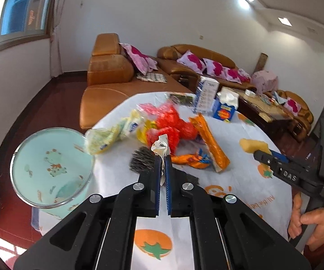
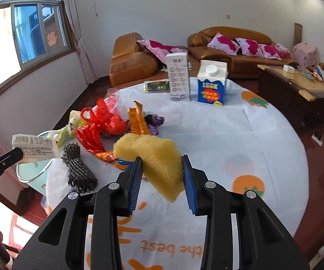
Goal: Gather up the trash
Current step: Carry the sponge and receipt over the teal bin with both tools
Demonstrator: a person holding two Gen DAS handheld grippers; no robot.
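Observation:
My left gripper (image 1: 163,157) is shut on a crumpled white wrapper (image 1: 160,145) with a barcode, held above the table; from the right wrist view the wrapper (image 2: 34,145) hangs over the bin's rim. The pale green bin (image 1: 49,166) with a metal rim stands beside the table's left edge. My right gripper (image 2: 162,162) is shut on a yellow sponge (image 2: 153,155), lifted off the cloth. On the table lies a litter pile: a red plastic bag (image 1: 173,123), an orange wrapper (image 1: 209,141), a yellow-white bag (image 1: 110,135) and a black-and-white cord bundle (image 2: 78,168).
The round table (image 2: 229,135) wears a white cloth with orange fruit prints. At its far side stand a blue-and-white carton (image 2: 211,85), a tall white box (image 2: 179,76) and a flat dark packet (image 2: 156,86). Brown sofas and a low wooden table lie beyond.

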